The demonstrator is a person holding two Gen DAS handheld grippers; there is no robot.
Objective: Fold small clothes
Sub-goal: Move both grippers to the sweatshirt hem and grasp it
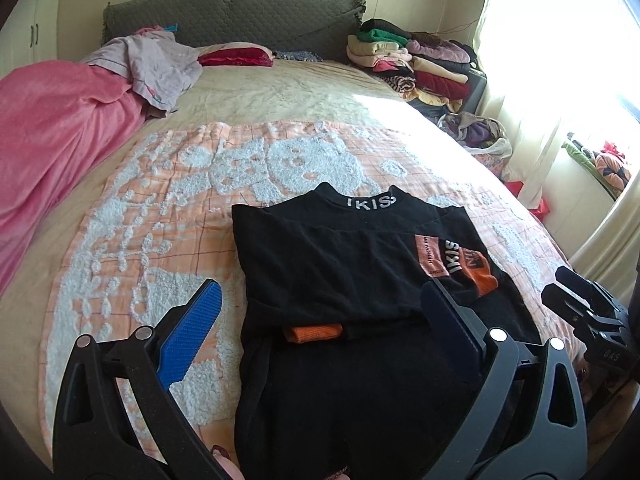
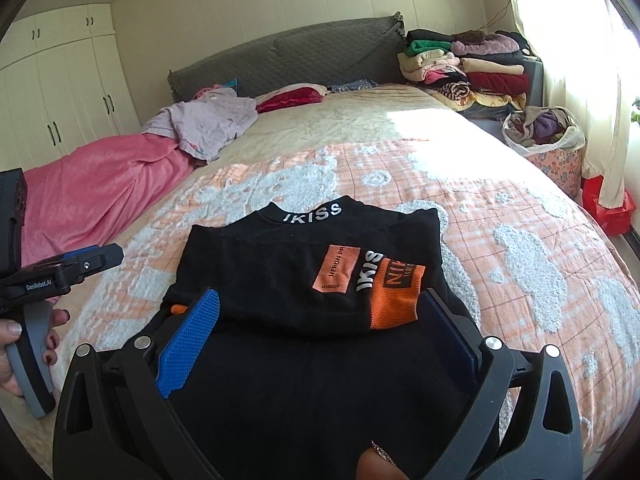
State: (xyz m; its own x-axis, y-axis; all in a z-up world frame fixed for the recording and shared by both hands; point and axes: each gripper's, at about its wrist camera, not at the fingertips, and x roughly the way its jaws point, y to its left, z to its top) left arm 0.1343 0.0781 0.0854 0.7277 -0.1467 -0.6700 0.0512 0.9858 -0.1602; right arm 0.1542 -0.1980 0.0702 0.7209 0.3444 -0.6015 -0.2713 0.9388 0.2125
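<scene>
A small black top (image 1: 340, 264) with a white-lettered collar and orange patches lies on the bed, its sleeves folded in across the body. It also shows in the right wrist view (image 2: 288, 276). My left gripper (image 1: 324, 300) is open and empty, held just above the garment's near left part. My right gripper (image 2: 320, 308) is open and empty above the garment's near right part, with the lower black cloth between its fingers. The right gripper's body shows at the right edge of the left wrist view (image 1: 588, 312), and the left gripper shows at the left edge of the right wrist view (image 2: 68, 268).
The orange-and-white bedspread (image 1: 168, 200) covers the bed. A pink blanket (image 1: 52, 140) and lilac cloth (image 1: 160, 64) lie at the far left. Stacks of folded clothes (image 1: 416, 64) stand at the far right by the headboard (image 1: 224, 16). A bag of clothes (image 2: 544, 128) sits beside the bed.
</scene>
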